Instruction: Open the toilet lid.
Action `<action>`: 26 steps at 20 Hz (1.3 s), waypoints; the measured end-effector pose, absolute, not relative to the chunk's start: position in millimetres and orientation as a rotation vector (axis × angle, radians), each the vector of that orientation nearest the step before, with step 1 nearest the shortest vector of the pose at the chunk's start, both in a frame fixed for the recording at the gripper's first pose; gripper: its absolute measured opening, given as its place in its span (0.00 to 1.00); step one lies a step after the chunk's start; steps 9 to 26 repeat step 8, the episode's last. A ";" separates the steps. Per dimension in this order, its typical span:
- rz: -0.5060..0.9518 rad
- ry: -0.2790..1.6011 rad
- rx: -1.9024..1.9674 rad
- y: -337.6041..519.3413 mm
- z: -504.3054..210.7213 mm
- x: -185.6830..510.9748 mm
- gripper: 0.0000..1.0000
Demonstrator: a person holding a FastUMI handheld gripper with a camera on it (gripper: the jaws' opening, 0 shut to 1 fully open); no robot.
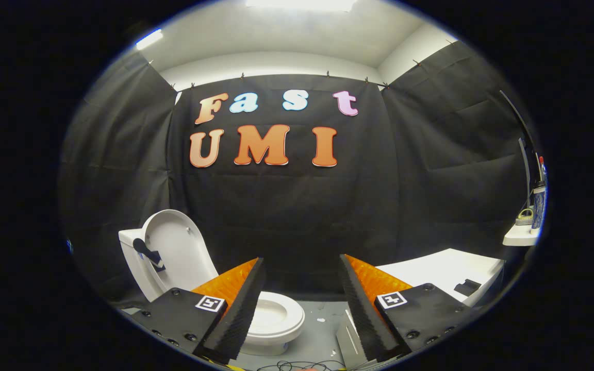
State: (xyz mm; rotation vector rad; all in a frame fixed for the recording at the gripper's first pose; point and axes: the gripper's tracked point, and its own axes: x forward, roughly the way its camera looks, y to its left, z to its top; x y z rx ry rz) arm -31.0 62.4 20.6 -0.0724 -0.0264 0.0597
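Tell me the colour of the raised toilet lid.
White; the toilet lid shows best in the gripper view, beyond the open tongs.

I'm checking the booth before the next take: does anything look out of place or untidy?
Mostly tidy. The white toilet lid stands raised over the white toilet seat. A loose black cable lies tangled on the grey floor below the open, empty hand-held gripper.

Gripper [302, 263] – fingers spread, holding nothing | toilet lid [178, 247] upright against tank [131, 242] | seat [276, 317] down – behind left finger
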 end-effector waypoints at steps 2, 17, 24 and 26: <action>0.080 0.003 -0.074 66.9 -0.4 -27.7 0.91; 0.086 0.028 -0.038 62.4 -8.1 -24.8 0.89; 0.086 0.028 -0.038 62.4 -8.1 -24.8 0.89; 0.086 0.028 -0.038 62.4 -8.1 -24.8 0.89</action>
